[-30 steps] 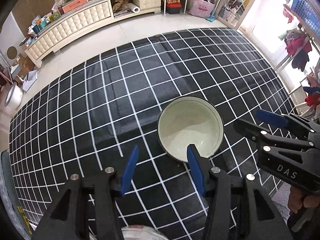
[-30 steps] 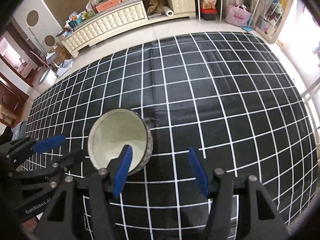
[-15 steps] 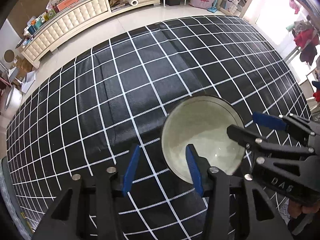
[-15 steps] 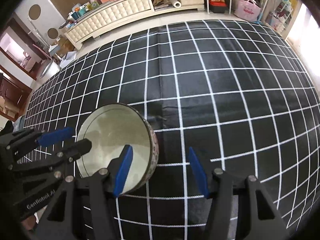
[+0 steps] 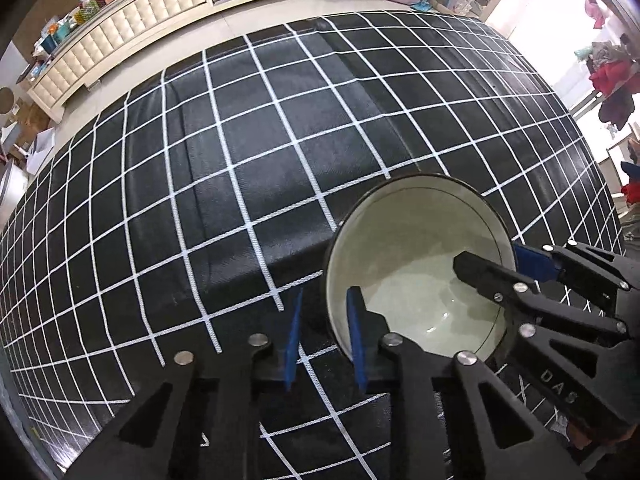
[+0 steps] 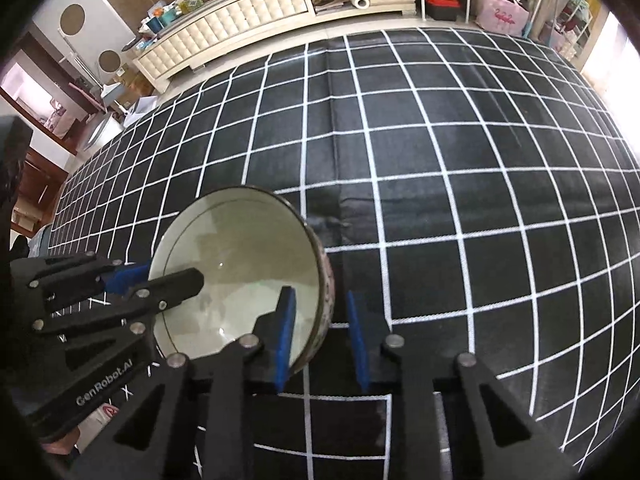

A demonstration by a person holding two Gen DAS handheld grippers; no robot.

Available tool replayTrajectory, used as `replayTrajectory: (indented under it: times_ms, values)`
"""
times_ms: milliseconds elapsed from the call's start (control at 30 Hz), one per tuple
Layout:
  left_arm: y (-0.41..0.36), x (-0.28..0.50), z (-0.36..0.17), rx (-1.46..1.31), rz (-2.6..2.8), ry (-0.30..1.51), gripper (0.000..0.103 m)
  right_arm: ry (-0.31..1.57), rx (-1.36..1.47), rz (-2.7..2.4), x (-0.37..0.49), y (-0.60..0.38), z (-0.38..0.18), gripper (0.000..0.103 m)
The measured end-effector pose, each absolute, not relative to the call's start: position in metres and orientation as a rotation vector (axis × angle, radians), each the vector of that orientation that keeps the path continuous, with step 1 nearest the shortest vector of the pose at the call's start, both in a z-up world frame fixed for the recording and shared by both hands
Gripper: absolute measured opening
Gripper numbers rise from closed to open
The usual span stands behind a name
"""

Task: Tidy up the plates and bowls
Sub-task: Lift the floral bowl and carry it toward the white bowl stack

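A: How many dishes do you count?
B: One round pale-green ceramic bowl with a dark rim point(image 5: 416, 268) on the black white-gridded cloth point(image 5: 240, 184), and two grippers.
A: Their jaws?
B: Both closing. The left gripper point(image 5: 323, 340) straddles the bowl's left wall, the right gripper point(image 6: 320, 338) its right wall, one blue pad inside and one outside; I see gaps, no firm pinch yet.
A: Versus a second ago?
B: Jaws far narrower, both hands lower, bowl larger in each view.
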State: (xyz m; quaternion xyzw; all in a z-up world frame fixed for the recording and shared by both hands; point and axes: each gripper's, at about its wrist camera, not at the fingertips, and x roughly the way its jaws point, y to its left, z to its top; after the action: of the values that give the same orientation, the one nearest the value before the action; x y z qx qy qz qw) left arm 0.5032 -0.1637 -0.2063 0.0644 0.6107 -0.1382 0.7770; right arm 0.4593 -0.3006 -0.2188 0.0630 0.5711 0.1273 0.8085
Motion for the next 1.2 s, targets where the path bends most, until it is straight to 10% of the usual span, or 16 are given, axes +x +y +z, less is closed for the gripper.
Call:
replayTrajectory:
  times_ms: [1200]
  values:
    - [-0.132,0.441,-0.127,0.131,-0.289,1.207,0.010,1.123,0.152,0.243,0.406,-0.269,-0.144,0.013]
